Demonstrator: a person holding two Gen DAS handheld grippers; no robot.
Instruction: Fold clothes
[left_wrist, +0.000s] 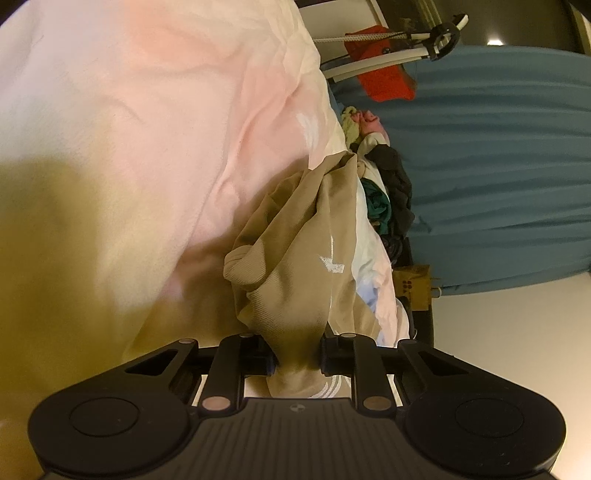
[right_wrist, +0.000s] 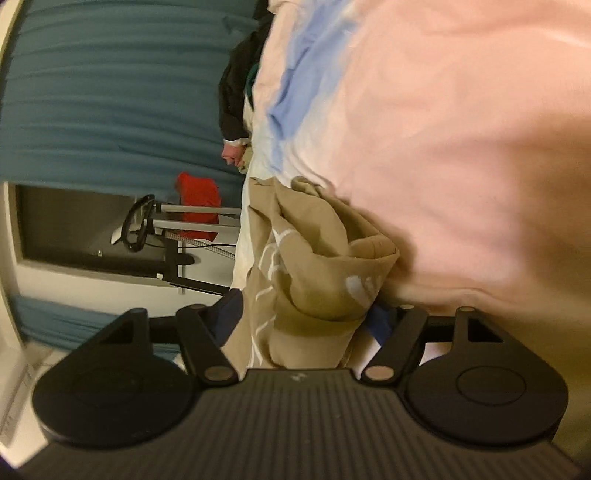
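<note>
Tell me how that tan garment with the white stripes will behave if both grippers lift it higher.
The tan garment looks floppy: it bunches and droops in folds from the left gripper. Its thin, slightly shiny knit suggests it is light and perhaps slippery. In the right gripper it sags loosely, so unheld parts will likely dangle.

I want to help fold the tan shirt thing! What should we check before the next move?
1. Left gripper pinching the tan ribbed garment with white markings: ok, the fabric is bunched tight between its fingers.
2. Right gripper holding the same tan cloth: cannot tell, the fingers sit wide with fabric between them.
3. Garment spread flat: not ok, it is crumpled and twisted.
4. Pink bedsheet has bare space for folding: ok, a wide pink area shows beside the garment.
5. Pile of dark and green clothes kept apart from the tan one: cannot tell, they look close together.
</note>
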